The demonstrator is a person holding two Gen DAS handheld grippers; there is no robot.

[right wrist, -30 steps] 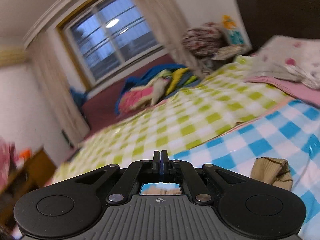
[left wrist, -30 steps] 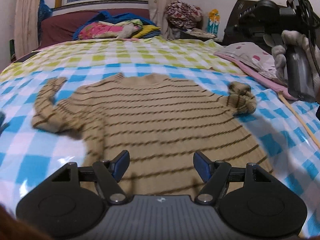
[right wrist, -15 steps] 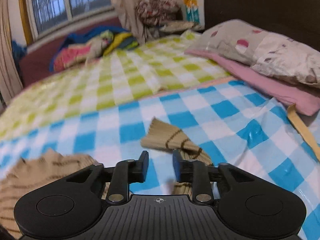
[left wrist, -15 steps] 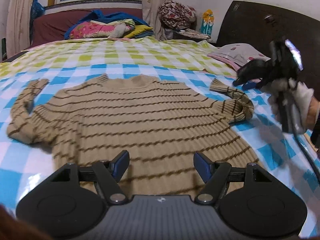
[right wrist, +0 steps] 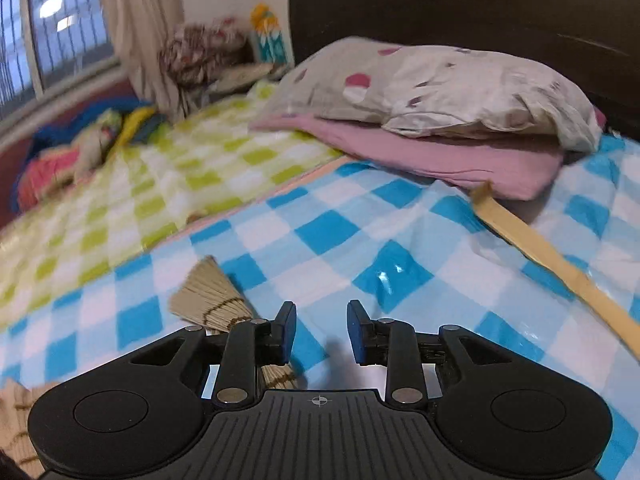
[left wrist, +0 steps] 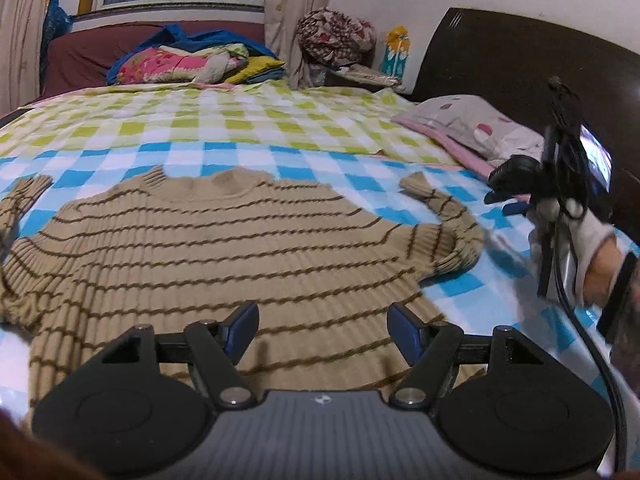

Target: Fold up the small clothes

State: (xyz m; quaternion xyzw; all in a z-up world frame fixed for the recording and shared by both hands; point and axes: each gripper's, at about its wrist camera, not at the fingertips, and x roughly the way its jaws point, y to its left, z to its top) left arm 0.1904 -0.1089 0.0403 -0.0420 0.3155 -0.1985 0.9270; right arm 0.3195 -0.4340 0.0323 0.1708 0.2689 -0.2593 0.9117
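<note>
A tan sweater with dark stripes (left wrist: 224, 248) lies flat on the blue-checked sheet, neck away from me. Its right sleeve (left wrist: 448, 220) is bent back, cuff pointing up the bed. My left gripper (left wrist: 322, 326) is open and empty, hovering over the sweater's lower hem. My right gripper (right wrist: 321, 331) is open and empty, just right of the sleeve cuff (right wrist: 212, 300); it also shows in the left wrist view (left wrist: 516, 196), held by a gloved hand right of the sleeve. The left sleeve (left wrist: 20, 204) lies bent at the left edge.
A pink pillow with a spotted pillow on it (right wrist: 440, 120) lies at the headboard (left wrist: 520, 68). A tan strip (right wrist: 552, 264) lies on the sheet at right. A green-checked sheet (left wrist: 200, 120) and a pile of bedding (left wrist: 188, 60) are beyond.
My right gripper came down beside the right sleeve and opened from shut. The sleeve went from bunched to laid out with the cuff free. My left gripper stayed open over the hem.
</note>
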